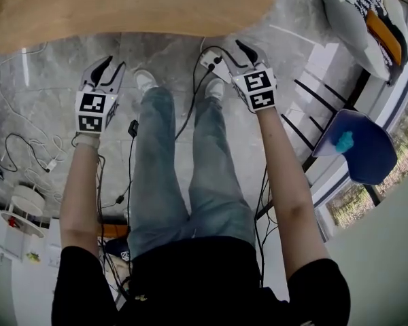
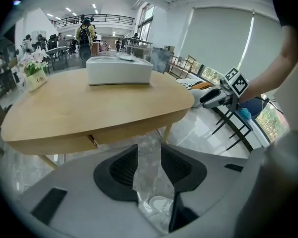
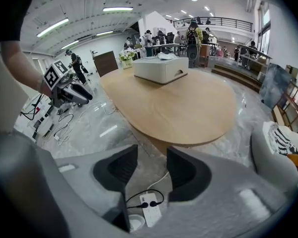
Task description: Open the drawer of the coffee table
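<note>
Approach step: my left gripper (image 2: 149, 158) and right gripper (image 3: 151, 165) hang spread, empty (short of the desk (image 2: 89, 108)); next I catch the drawer (image 2: 124, 132) under its rim.

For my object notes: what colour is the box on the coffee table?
White. The box shows best in the left gripper view.

The right tool (image 3: 151, 155) holds its jaws apart and empty above a white power strip (image 3: 151, 208) on the floor (image 3: 99, 128); ahead, the oval wooden surface (image 3: 188, 108) carries a white box (image 3: 160, 69).
</note>
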`<state>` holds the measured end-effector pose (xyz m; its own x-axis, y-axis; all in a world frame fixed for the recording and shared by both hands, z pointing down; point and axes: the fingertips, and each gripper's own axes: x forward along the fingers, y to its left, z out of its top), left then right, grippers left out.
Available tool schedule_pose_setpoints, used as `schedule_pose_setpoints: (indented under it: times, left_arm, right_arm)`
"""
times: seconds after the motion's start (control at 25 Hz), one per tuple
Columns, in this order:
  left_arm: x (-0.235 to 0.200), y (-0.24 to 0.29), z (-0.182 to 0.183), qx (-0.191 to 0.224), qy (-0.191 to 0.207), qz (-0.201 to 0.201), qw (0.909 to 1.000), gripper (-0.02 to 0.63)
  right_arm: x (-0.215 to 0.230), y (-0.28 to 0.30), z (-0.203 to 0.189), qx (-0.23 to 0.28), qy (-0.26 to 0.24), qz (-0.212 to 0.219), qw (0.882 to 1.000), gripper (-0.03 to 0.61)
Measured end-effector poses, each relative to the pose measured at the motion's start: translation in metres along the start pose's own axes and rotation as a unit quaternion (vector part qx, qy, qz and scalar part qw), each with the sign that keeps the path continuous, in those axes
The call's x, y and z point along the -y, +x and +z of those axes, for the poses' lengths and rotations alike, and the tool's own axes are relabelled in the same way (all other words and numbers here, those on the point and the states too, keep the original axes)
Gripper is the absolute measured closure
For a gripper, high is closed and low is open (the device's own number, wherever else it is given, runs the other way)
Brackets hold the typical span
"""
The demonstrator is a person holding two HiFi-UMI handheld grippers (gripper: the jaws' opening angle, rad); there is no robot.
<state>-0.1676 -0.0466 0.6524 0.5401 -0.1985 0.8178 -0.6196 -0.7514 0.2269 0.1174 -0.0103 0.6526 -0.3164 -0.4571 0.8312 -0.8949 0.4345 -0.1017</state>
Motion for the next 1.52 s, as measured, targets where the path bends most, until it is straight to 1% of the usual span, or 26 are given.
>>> schedule_pose_setpoints:
  times: [0.16, 0.28, 0.4, 0.6, 0.76, 1.0, 1.08, 1.16, 1.36, 1.52]
  left_arm:
    - [-0.007, 0.024, -0.011, -0.007, -0.005, 0.008, 0.9999, 0.459]
    - [-0.007, 0.042, -0.020, -0.013, -0.005, 0.007, 0.9999, 0.454]
    - [-0.007, 0.055, -0.027, -0.017, -0.004, 0.006, 0.9998, 0.445]
    - [-0.010, 0.073, -0.036, -0.031, 0.009, 0.004, 0.9995, 0.443]
    - [-0.013, 0.082, -0.042, -0.043, 0.008, 0.003, 0.9991, 0.443]
    - [-0.015, 0.093, -0.042, -0.048, 0.006, 0.006, 0.9988, 0.443]
    - [-0.016, 0.095, -0.045, -0.052, 0.005, 0.007, 0.9986, 0.442]
    - [-0.015, 0.096, -0.046, -0.055, 0.006, 0.007, 0.9985, 0.443]
    - [-0.015, 0.095, -0.049, -0.059, 0.008, 0.009, 0.9982, 0.442]
    - [-0.016, 0.092, -0.050, -0.053, 0.001, 0.018, 0.9984, 0.443]
  right_arm:
    - [0.011, 0.024, -0.016, 0.004, -0.017, 0.001, 1.000, 0.396]
    - [0.021, 0.041, -0.031, 0.004, -0.018, -0.005, 1.000, 0.394]
    - [0.029, 0.056, -0.039, 0.015, -0.025, -0.010, 1.000, 0.388]
    - [0.038, 0.077, -0.038, 0.048, -0.048, -0.001, 0.998, 0.377]
    - [0.041, 0.093, -0.038, 0.064, -0.058, 0.010, 0.996, 0.377]
    - [0.046, 0.108, -0.030, 0.080, -0.076, 0.027, 0.994, 0.379]
    - [0.040, 0.111, -0.029, 0.086, -0.091, 0.043, 0.991, 0.411]
    - [0.035, 0.110, -0.030, 0.092, -0.111, 0.056, 0.988, 0.469]
    - [0.032, 0.110, -0.031, 0.100, -0.136, 0.080, 0.982, 0.482]
    - [0.031, 0.109, -0.031, 0.102, -0.154, 0.097, 0.978, 0.492]
